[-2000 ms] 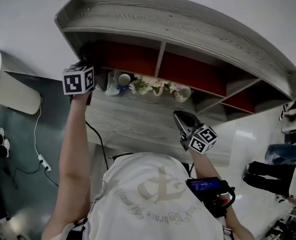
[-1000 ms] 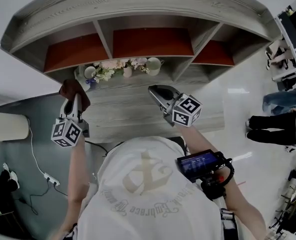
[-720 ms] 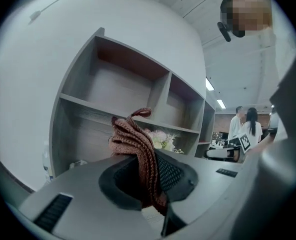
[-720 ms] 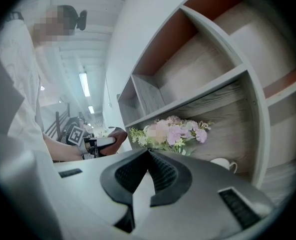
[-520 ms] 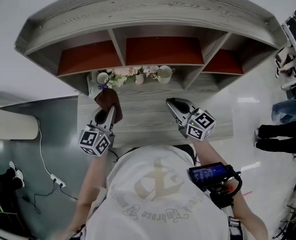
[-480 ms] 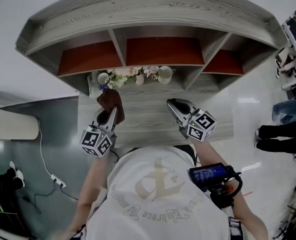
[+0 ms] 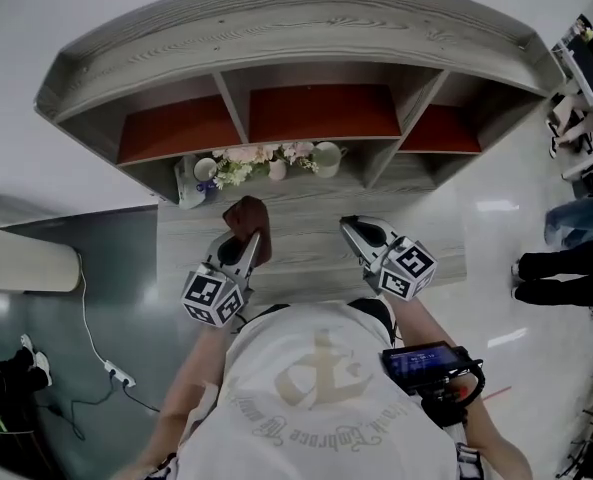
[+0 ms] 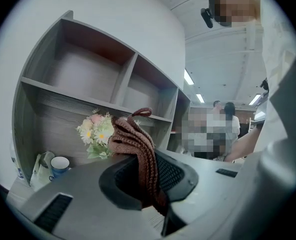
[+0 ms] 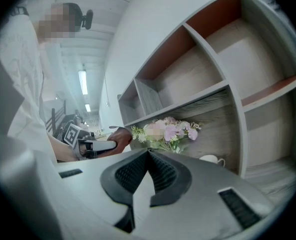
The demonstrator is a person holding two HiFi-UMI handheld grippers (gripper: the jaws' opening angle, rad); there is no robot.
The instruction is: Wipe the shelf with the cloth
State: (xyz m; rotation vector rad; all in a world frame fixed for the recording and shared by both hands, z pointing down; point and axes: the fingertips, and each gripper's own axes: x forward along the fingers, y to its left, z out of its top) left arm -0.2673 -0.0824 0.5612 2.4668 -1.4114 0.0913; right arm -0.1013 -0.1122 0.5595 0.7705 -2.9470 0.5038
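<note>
A brown knitted cloth [image 7: 248,218] hangs from my left gripper [image 7: 246,240], which is shut on it over the grey wooden ledge [image 7: 306,220] of the shelf unit [image 7: 276,28]. In the left gripper view the cloth [image 8: 134,144] bunches up between the jaws and hides the gap. My right gripper [image 7: 349,225] hovers over the same ledge to the right, jaws shut with nothing between them [image 9: 148,153]. From the right gripper view I see the left gripper [image 9: 100,145] and the cloth [image 9: 119,135] off to the left.
A small vase of flowers [image 7: 266,160], a blue-rimmed cup [image 7: 205,168] and a white cup [image 7: 326,158] stand at the back of the ledge. Red-backed compartments [image 7: 321,113] lie above. People [image 7: 566,263] stand at the right; a cable [image 7: 96,348] runs along the floor at the left.
My left gripper has carried the cloth from the shelf's far left end toward the middle and nearer the person. The right gripper has stayed roughly in place.
</note>
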